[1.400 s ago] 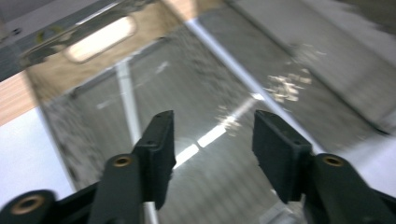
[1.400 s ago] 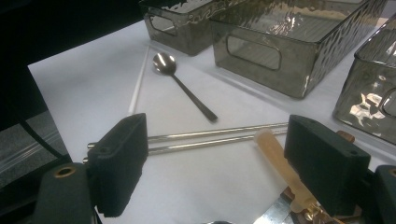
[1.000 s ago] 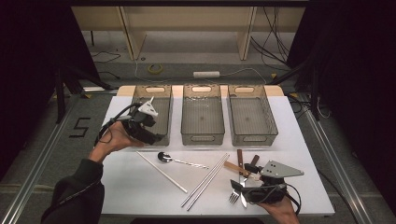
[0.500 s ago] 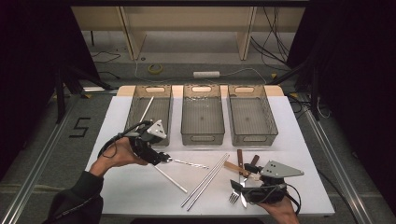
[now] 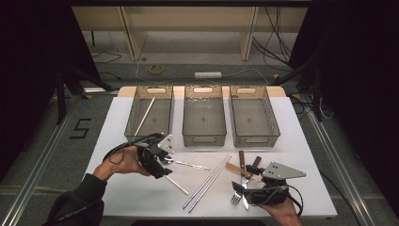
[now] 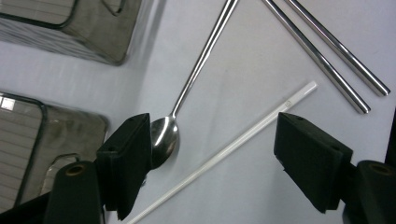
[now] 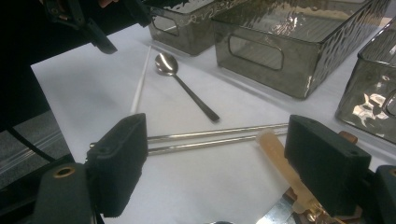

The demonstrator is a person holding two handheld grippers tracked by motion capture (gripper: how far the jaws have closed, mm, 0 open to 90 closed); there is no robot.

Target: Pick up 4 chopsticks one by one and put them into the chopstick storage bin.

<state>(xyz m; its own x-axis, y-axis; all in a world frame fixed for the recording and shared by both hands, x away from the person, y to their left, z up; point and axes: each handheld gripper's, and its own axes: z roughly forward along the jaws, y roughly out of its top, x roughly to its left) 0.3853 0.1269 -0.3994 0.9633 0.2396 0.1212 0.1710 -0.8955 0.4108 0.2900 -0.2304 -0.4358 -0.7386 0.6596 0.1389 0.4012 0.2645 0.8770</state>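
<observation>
Two wide-apart jaws of the left gripper (image 6: 212, 163), just opened, straddle a white chopstick (image 6: 243, 137) lying on the table (image 5: 117, 197) beside a spoon (image 6: 164, 137); centring before closing should avoid the spoon.

- Counter (image 5: 117, 136): white top.
- 12 o'clock edge: three clear bins (image 5: 203, 117) in a row.
- 7 o'clock: spoon (image 5: 188, 164) and white chopstick (image 5: 178, 184) lying crossed.
- 6 o'clock: two metal chopsticks (image 5: 207, 181), parallel, touching.
- 5 o'clock: fork (image 5: 236, 197), wooden-handled utensils (image 5: 241, 165) in a loose pile.
</observation>
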